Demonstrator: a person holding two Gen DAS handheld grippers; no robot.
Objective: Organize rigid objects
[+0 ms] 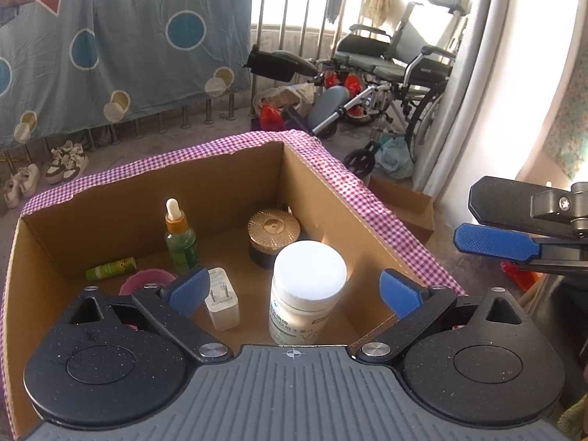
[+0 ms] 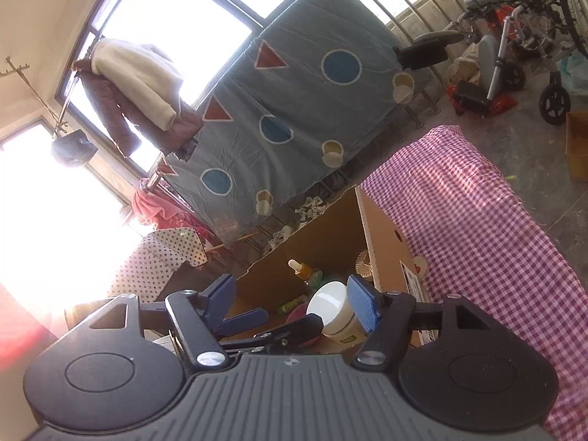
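Two open grippers over one cardboard box [image 1: 110,217].
Left wrist: we see the left gripper [image 1: 294,288] spread wide, clear of the upright white-capped bottle [image 1: 307,286] in the box. Right wrist: right gripper [image 2: 290,299] apart, empty; bottle [image 2: 332,310] beyond it.

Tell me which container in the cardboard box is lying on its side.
The small green tube by the box's left wall; the dropper bottle, gold-lidded jar and white pill bottle stand upright.
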